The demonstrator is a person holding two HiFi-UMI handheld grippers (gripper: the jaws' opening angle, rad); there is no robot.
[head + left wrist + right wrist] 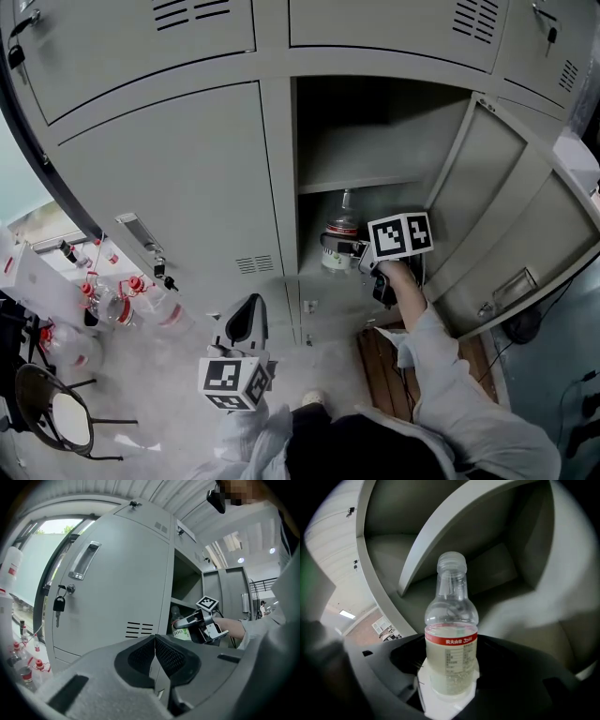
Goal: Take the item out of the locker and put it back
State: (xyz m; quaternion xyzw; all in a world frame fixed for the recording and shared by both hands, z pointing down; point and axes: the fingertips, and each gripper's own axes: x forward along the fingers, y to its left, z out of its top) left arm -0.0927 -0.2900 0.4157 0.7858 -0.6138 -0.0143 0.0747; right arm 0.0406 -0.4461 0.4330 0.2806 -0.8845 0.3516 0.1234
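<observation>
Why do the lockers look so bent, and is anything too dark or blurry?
Left gripper view: wide-angle lens bows the locker door; window overbright. Right gripper view: bottle sharp, locker interior behind dim and soft. Head view: even light, open compartment shadowed.

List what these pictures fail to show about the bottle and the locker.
- Base of the bottle: right gripper view, hidden between the right gripper's jaws.
- Print on the label: right gripper view, too small to read.
- Back of the locker's top compartment: head view, lost in shadow.

Red-capped bottles (134,283) cluster near a round stool (70,419). A wooden pallet (382,373) lies well right of that stool.
</observation>
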